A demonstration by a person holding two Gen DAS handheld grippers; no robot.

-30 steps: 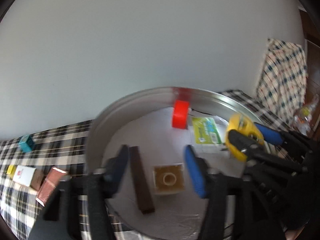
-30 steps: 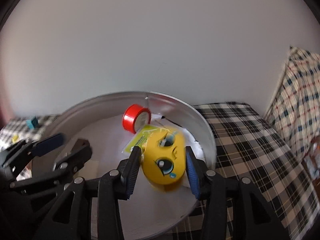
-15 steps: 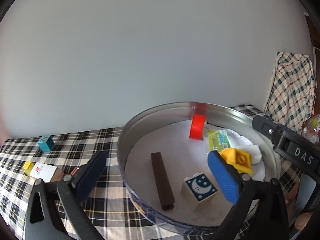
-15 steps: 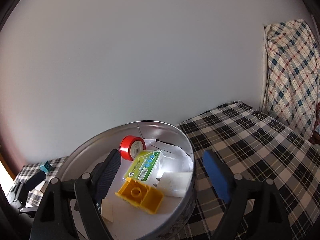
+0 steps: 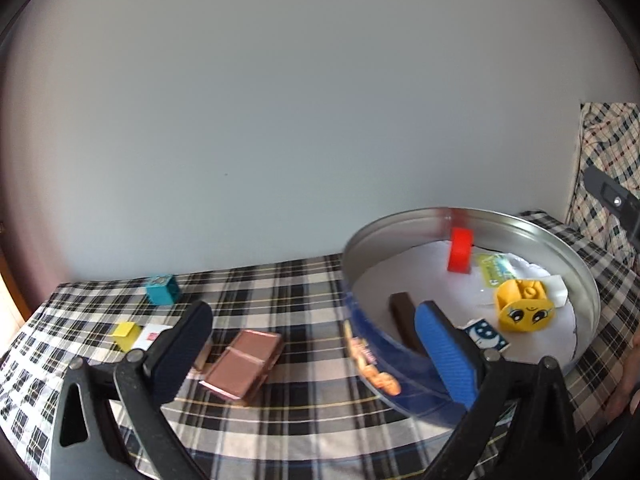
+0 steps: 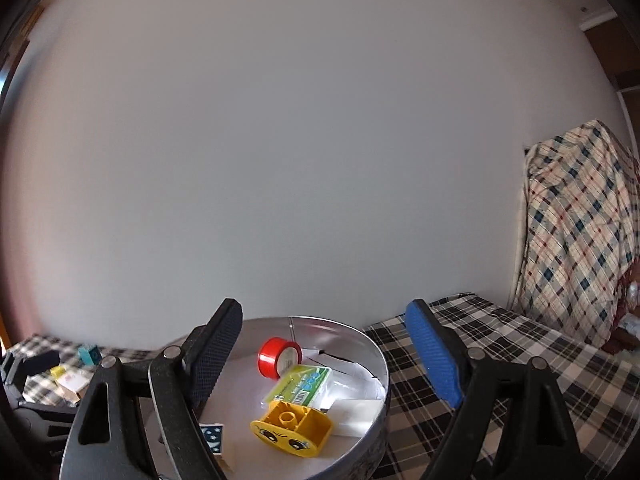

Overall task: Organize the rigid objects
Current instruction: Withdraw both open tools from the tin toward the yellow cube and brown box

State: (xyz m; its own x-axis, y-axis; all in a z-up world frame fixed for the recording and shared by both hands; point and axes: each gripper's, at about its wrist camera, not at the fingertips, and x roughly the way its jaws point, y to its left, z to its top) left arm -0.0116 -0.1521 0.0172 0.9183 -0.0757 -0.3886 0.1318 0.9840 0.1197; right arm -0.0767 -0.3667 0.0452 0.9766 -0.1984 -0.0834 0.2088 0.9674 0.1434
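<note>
Left wrist only — brown box (image 5: pixel 242 366) outside tin (image 5: pixel 408 226), on tablecloth (image 5: pixel 316 420).

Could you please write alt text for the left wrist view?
A round metal tin on a checked cloth holds a yellow face block, red tape, a brown bar and a moon block. The open left hand-held gripper frames a brown box outside the tin.

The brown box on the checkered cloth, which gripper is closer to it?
Left. The left gripper hovers open right over the brown box; the right gripper, also open, faces the tin.
</note>
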